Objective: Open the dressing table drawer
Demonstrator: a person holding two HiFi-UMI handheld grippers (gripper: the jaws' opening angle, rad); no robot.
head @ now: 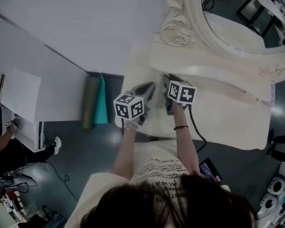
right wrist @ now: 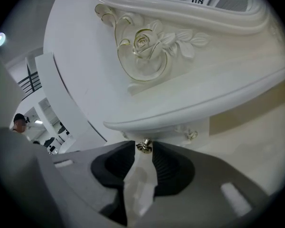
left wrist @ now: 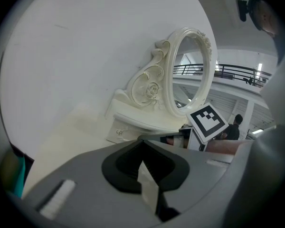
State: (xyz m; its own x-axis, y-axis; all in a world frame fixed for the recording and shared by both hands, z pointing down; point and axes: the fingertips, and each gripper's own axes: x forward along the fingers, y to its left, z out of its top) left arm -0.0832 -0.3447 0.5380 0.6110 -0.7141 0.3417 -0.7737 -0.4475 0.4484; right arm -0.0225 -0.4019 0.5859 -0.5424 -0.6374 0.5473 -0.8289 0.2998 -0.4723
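The cream dressing table (head: 228, 122) carries an oval mirror (head: 237, 32) on a carved base with a rose (right wrist: 142, 42). Under the base's shelf sits a small drawer (right wrist: 180, 132) with a brass knob (right wrist: 143, 146). My right gripper (right wrist: 143, 148) is open, its jaw tips on either side of that knob with a thin gap. In the head view the right gripper (head: 167, 82) points at the base's front. My left gripper (head: 149, 88) hovers beside it over the tabletop. Its jaws (left wrist: 142, 141) meet, shut on nothing, and the drawer front (left wrist: 119, 131) lies ahead of them.
A green and a teal rolled mat (head: 96, 101) lean by the table's left end. A white desk (head: 23, 99) and a seated person (head: 2, 146) are at the far left. The white wall (head: 85, 23) runs behind the table.
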